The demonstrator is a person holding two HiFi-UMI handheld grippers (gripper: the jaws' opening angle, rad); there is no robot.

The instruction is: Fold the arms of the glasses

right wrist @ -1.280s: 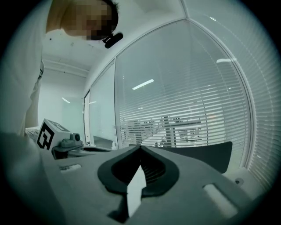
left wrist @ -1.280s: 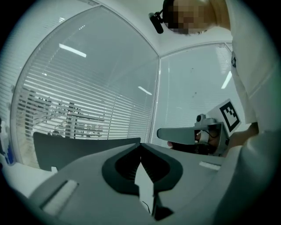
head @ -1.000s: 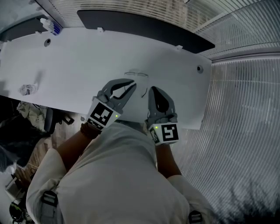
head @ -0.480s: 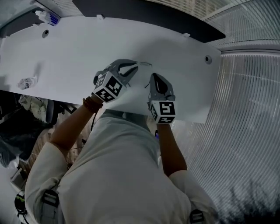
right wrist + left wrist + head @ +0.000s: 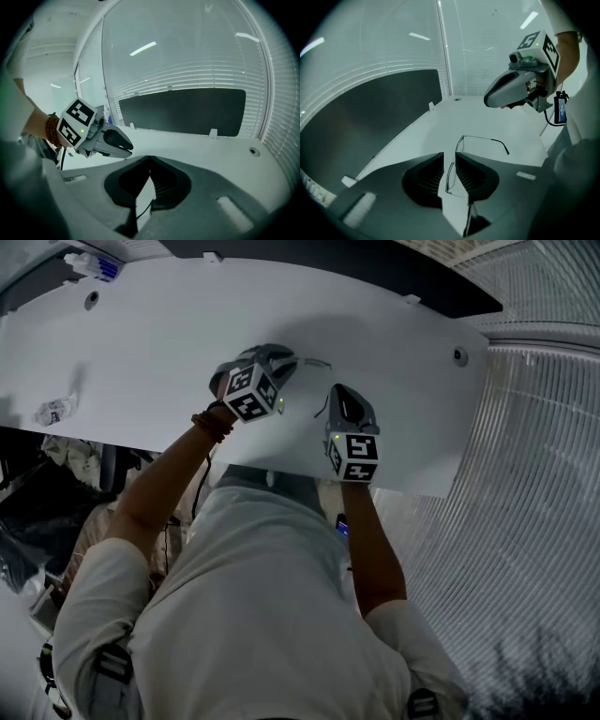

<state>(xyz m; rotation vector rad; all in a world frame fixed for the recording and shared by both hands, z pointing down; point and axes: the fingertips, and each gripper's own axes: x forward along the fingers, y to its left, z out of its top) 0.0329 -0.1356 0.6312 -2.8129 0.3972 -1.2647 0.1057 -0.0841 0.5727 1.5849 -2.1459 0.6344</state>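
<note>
The glasses (image 5: 450, 176), thin wire-rimmed ones, lie on the white counter (image 5: 169, 334), toward the edge nearest me. In the left gripper view I see their front running along the gap of my left gripper (image 5: 449, 154), with one lens rim right between the fingers (image 5: 424, 176). Those fingers are opening. There is bare counter on both sides of the rim, so the pads are not pressing on it. One arm (image 5: 485, 137) of the glasses is unfolded. It leaves the far corner of the front and reaches out to the right, ending in a down-curved dark tip.

My right gripper (image 5: 150, 159) sits just to the right, near that tip, and points down at the counter. In its own view the fingertips meet, leaving only a wedge of counter showing behind them. A thin dark line crosses the bottom of that wedge. I cannot tell whether it is part of the glasses.

From the head view, the left gripper is a little farther across the counter than the right one. A beaded bracelet (image 5: 208, 423) sits on my left wrist. Well off to the left lie a crumpled wrapper (image 5: 52, 411) and, at the far corner, a small bottle (image 5: 97, 268). A round cable hole (image 5: 459, 355) marks the counter's right end, and a dark panel (image 5: 183, 112) stands behind its far edge.
</note>
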